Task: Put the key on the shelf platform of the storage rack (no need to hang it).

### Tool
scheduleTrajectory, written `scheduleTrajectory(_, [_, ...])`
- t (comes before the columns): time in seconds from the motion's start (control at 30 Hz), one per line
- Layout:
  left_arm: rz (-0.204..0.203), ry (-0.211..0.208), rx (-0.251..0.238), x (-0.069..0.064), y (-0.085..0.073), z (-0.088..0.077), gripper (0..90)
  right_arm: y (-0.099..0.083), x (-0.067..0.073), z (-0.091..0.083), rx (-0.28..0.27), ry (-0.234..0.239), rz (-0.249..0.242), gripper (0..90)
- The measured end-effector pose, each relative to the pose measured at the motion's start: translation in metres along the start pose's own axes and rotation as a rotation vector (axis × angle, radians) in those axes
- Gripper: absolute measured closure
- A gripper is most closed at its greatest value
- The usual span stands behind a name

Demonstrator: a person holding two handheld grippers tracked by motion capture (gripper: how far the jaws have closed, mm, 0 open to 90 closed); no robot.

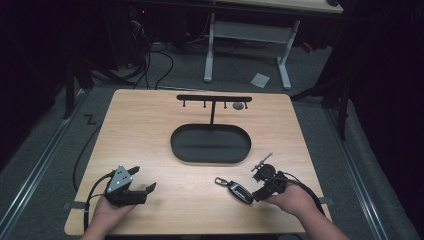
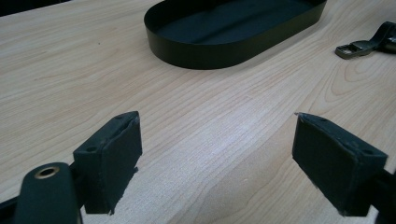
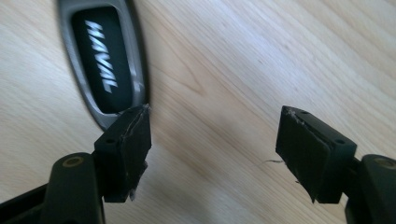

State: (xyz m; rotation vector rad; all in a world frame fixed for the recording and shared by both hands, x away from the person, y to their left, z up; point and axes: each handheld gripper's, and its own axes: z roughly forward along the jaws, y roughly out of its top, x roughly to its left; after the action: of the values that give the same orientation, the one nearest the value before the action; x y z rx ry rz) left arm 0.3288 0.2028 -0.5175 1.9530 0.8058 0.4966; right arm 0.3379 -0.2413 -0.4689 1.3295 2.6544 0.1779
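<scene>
Wooden bench (image 1: 150,130) with a black oval tray (image 1: 210,143) at the middle, a hook rack (image 1: 214,98) rising from its far side. Car key fob (image 1: 239,191) lying flat on the bare wood near the front right, clear of the tray, metal loop end toward the tray.

Right claw (image 1: 260,192) spread wide, grasping nothing, down low just beside the fob; in the right gripper view, one pad (image 3: 135,140) sitting at the fob's rounded end (image 3: 105,60), the other well off over bare wood. Left claw (image 1: 142,192) likewise released and empty, resting at the front left.

Likely step: picking up the fob. Best done by shifting sideways to straddle the body, then closing across the narrow width, pads low.
</scene>
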Motion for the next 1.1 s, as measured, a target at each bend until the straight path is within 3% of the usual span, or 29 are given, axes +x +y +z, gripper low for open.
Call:
scheduleTrajectory(0.4, [0.0, 0.0, -0.001, 0.0, 0.0, -0.001, 16.6, 0.011, 0.027, 0.005, -0.063, 0.039, -0.041, 25.3])
scheduleTrajectory(0.73, [0.0, 0.0, 0.0, 0.0, 0.0, 0.0, 16.6, 0.013, 0.038, 0.016, -0.109, 0.06, -0.069, 26.7])
scheduleTrajectory(1.1, [-0.001, 0.0, 0.003, 0.0, 0.0, 0.0, 16.6, 0.01, 0.042, 0.026, -0.146, 0.053, -0.069, 42.1])
